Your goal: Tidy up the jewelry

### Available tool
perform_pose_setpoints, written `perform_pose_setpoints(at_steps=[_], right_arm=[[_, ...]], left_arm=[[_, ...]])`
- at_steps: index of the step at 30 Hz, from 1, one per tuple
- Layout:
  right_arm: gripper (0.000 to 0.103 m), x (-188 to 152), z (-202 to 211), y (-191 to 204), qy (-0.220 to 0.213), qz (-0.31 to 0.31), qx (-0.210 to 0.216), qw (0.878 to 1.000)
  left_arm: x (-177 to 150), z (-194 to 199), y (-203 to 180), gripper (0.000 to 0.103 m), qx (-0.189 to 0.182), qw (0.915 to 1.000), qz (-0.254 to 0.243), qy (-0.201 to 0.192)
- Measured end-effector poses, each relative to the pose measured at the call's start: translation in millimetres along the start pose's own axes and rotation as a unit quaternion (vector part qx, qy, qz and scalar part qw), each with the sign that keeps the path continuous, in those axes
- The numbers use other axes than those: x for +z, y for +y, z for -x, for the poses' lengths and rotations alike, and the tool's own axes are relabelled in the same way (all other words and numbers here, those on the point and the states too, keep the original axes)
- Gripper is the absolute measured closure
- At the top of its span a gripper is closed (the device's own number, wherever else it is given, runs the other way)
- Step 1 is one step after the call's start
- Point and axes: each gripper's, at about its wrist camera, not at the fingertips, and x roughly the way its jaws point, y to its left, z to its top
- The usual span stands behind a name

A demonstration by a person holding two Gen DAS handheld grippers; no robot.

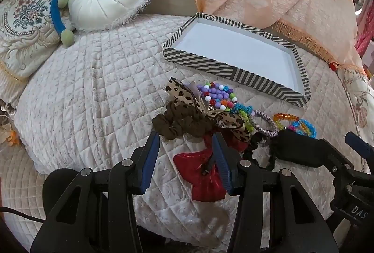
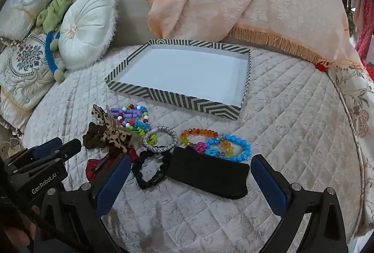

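both grippers apart, holding nothing: left gripper [image 1: 185,152] over the red bow [image 1: 203,173], right gripper [image 2: 191,173] over the black pouch [image 2: 208,173]. jewelry pile [image 2: 149,133] lies on the quilt just in front of the striped tray [image 2: 131,89].

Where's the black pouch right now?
In the right wrist view the black pouch lies on the quilt between the open fingers, just below the blue bracelet, right of the black scrunchie.

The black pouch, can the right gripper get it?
Probably yes. The right gripper is wide open, and the black pouch lies right between its fingers on the quilt, with nothing on top. Only a black scrunchie touches its left end.
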Motion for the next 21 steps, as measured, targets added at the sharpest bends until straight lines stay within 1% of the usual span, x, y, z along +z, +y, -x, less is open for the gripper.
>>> perform_pose_setpoints(at_steps=[4,8,9,13,17,21], right_arm=[[0.001,-0.6,0.9,0.9,-0.002,0.008,-0.008,1.0],[0.001,-1.9,0.1,1.6,0.002,0.009,-0.006,1.0],[0.001,-2.1,-0.2,1.0,0.002,0.008,-0.006,1.0],[0.001,-3.3,-0.9,1.1,0.006,0.006,-0.004,1.0],[0.001,-3.4,-0.2,0.9,0.006,0.007,-0.005,1.0],[0.001,-3.6,-0.1,0.2,0.007,0.007,-0.003,1.0]], left_arm=[[-2.6,1.1,-4.0,0.057,-0.001,1.0,-0.001,0.002],[-8.9,0.9,-10.0,0.057,-0.003,1.0,-0.005,0.002],[-3.7,-0.2,-4.1,0.057,0.0,1.0,-0.003,0.008],[-4.7,-0.6,-5.1,0.057,-0.002,1.0,0.0,0.004],[-4.3,-1.6,-4.1,0.057,-0.002,0.9999,0.002,0.01],[-5.2,-1.6,-3.8,0.057,-0.001,1.0,-0.002,0.002]])
